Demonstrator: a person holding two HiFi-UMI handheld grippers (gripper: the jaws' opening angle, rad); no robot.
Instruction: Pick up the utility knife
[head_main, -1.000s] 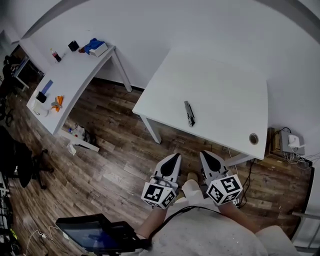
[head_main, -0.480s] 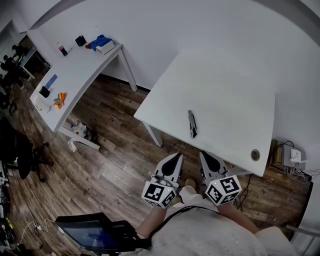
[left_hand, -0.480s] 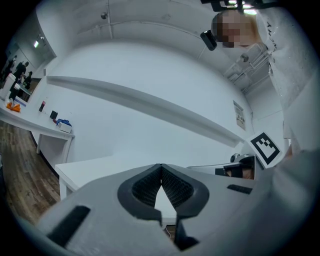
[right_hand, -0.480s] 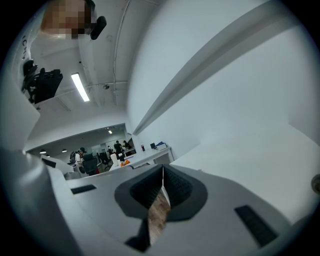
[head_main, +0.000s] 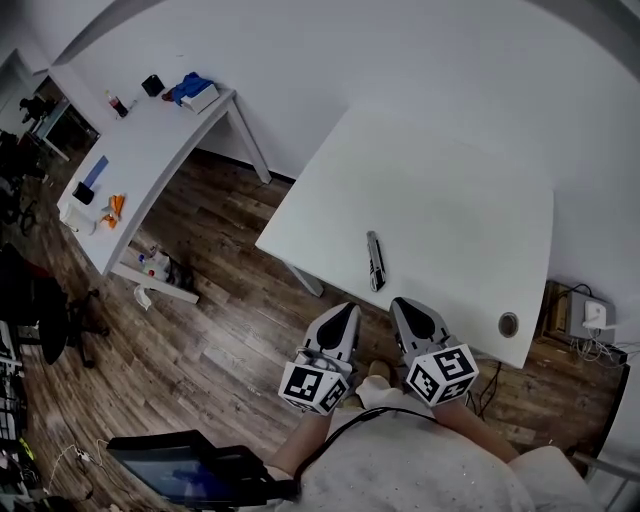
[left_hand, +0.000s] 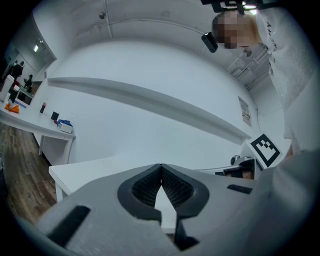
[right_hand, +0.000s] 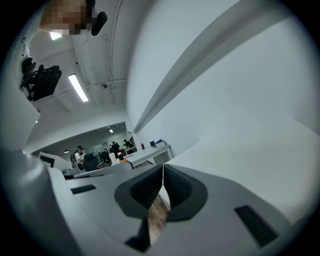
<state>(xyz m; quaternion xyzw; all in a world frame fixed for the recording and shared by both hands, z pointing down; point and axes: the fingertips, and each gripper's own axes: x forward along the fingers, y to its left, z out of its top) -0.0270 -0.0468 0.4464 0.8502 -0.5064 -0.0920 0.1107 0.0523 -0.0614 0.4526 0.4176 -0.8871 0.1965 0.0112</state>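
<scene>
A grey and black utility knife (head_main: 375, 261) lies on the white table (head_main: 450, 190) near its front edge in the head view. My left gripper (head_main: 346, 313) and right gripper (head_main: 402, 305) hang side by side just short of that edge, both pointing towards the table. The knife is a little beyond and between their tips. Both are shut with nothing in them: the jaw tips meet in the left gripper view (left_hand: 161, 166) and in the right gripper view (right_hand: 163, 167). Neither gripper view shows the knife.
A second white desk (head_main: 150, 150) at the far left carries small items, with clutter on the wooden floor (head_main: 220, 320) beneath it. A cable hole (head_main: 508, 324) sits in the table's right front corner. Boxes and cables (head_main: 585, 315) lie at the right wall. A tablet (head_main: 185, 470) is at the bottom left.
Both grippers have come nearer to the table's front edge and the knife. Their jaws have stayed shut.
</scene>
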